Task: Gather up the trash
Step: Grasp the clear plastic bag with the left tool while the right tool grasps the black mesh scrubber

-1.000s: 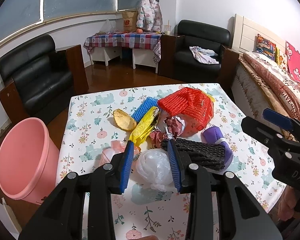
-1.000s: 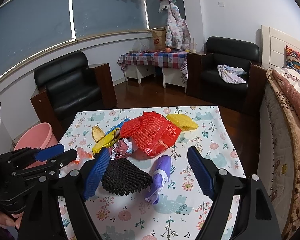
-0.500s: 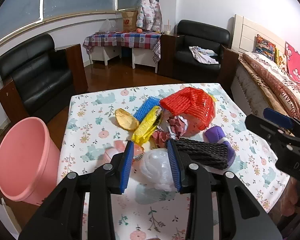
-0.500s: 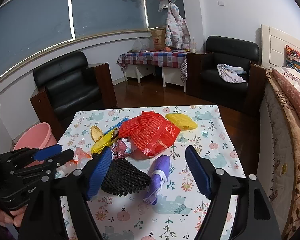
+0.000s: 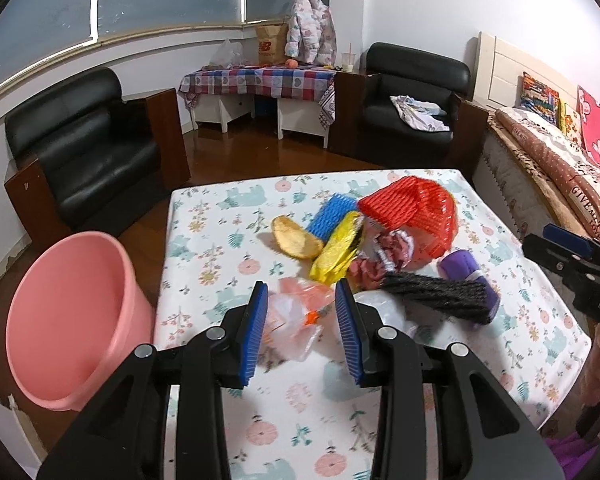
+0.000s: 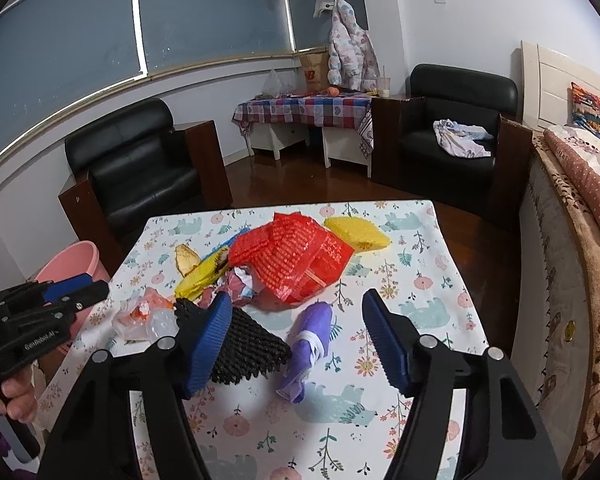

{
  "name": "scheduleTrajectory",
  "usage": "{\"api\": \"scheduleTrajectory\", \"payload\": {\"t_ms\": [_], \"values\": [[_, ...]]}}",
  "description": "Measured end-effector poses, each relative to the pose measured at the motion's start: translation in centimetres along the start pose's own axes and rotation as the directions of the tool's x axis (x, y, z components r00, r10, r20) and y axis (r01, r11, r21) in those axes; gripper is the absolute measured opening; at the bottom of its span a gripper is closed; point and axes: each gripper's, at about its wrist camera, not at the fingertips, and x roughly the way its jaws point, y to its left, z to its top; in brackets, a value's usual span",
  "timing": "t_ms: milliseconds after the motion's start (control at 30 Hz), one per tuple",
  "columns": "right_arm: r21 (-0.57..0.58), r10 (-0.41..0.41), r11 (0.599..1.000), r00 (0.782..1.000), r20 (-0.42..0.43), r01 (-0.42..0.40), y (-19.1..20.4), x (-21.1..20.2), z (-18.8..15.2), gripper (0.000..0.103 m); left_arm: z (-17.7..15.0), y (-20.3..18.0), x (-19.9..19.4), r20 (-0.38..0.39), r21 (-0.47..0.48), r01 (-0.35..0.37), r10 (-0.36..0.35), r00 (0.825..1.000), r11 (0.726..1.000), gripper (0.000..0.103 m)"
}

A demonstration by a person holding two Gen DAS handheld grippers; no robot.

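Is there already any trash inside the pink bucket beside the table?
No: in the left wrist view the pink bucket shows only bare pink walls inside, while the trash, such as the red mesh bag, lies on the table.

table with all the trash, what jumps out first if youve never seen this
The red mesh bag crowns a bright litter heap mid-table, a black foam net and purple wrapper lying nearest. A pink bucket waits on the floor at the table's left. Both the left gripper and right gripper hover open, the right closing.
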Motion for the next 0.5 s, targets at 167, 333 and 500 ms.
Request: {"api": "scheduleTrajectory", "payload": {"t_ms": [167,333,500], "values": [[0.013,0.014,1.0,0.999,-0.031,-0.014,-0.6,0.5,-0.8,0.061,-1.1,1.6,0.8,-0.042,-0.015,-0.005,0.004,0.999,1.0,0.035],[0.018,0.078,0.997,0.996,-0.039,-0.077,-1.0,0.4,-0.9,0.059,-1.8,2.1,2.5,-0.1,-0.041,0.016,-0.02,0.995,0.999,0.035],[-0.003,0.185,0.983,0.981,-0.054,-0.185,-0.5,-0.1,-0.6,0.059,-2.0,2.1,4.2,-0.133,-0.041,0.009,-0.014,0.991,0.999,0.035]]}}
